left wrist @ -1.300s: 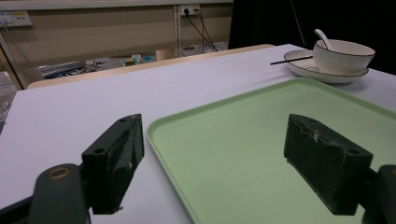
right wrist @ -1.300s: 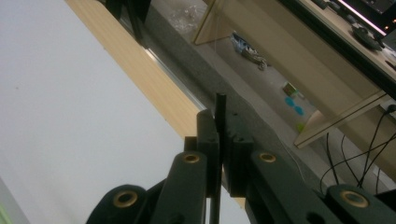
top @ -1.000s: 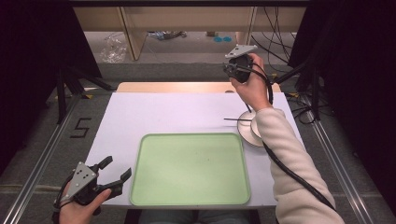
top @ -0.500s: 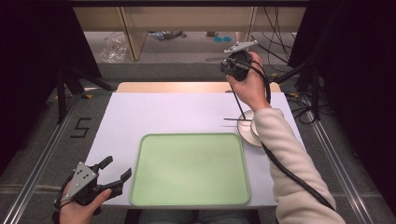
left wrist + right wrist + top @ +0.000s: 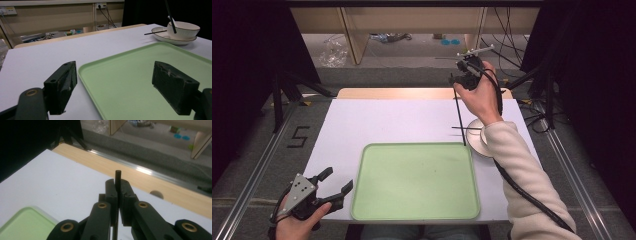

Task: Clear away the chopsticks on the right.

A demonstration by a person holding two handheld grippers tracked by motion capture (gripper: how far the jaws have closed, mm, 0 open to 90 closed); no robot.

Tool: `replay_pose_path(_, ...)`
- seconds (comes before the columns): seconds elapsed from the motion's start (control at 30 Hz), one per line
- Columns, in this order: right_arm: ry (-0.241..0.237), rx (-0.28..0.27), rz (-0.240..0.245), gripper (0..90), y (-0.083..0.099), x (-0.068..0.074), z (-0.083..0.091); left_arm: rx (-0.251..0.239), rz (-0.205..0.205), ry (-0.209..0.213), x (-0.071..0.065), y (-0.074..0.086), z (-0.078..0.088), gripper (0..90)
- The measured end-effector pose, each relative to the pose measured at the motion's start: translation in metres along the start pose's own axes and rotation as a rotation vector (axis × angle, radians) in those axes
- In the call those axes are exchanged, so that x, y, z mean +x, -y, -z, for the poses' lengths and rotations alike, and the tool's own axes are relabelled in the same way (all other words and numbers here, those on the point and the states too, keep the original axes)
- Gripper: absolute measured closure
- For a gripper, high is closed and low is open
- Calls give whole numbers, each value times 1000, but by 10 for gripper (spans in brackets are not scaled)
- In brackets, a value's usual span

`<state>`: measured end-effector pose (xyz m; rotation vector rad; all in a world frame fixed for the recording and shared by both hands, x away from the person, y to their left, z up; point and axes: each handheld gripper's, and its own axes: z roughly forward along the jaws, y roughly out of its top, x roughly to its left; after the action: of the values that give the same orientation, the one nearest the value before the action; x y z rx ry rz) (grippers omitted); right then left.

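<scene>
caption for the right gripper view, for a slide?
Right gripper shut on a black chopstick, above the white table.

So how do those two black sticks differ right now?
One chopstick hangs nearly upright in the air, pinched near its top between the fingers of the right gripper; the other chopstick lies flat, resting on the plate's rim and poking out over the table. The held one's tip dangles by the bowl. Both are thin and black.
</scene>
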<state>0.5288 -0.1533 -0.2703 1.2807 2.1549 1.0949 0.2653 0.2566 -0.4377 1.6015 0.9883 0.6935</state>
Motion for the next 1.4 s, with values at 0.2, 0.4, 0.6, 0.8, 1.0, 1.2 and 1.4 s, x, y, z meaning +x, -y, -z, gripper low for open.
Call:
replay_pose_path(0.2,-20,73,-71,880,11,4,1,-3,1,0,0,0,0,201)
replay_pose_path(0.4,8,149,-102,881,32,6,-3,0,17,11,-2,0,0,201)
replay_pose_path(0.6,5,241,-149,880,54,4,-7,-2,-3,0,-1,-1,0,201)
replay_pose_path(0.8,36,351,-244,880,81,-2,-14,1,-1,1,-1,0,-1,201)
replay_pose_path(1.0,57,408,-336,880,95,-3,-19,1,-1,2,-1,0,-1,201)
replay_pose_path(1.2,64,442,-343,880,105,-6,-26,2,-2,2,-1,0,-1,201)
replay_pose_path(1.4,81,523,-384,880,115,-5,-37,0,-1,4,-1,0,-1,202)
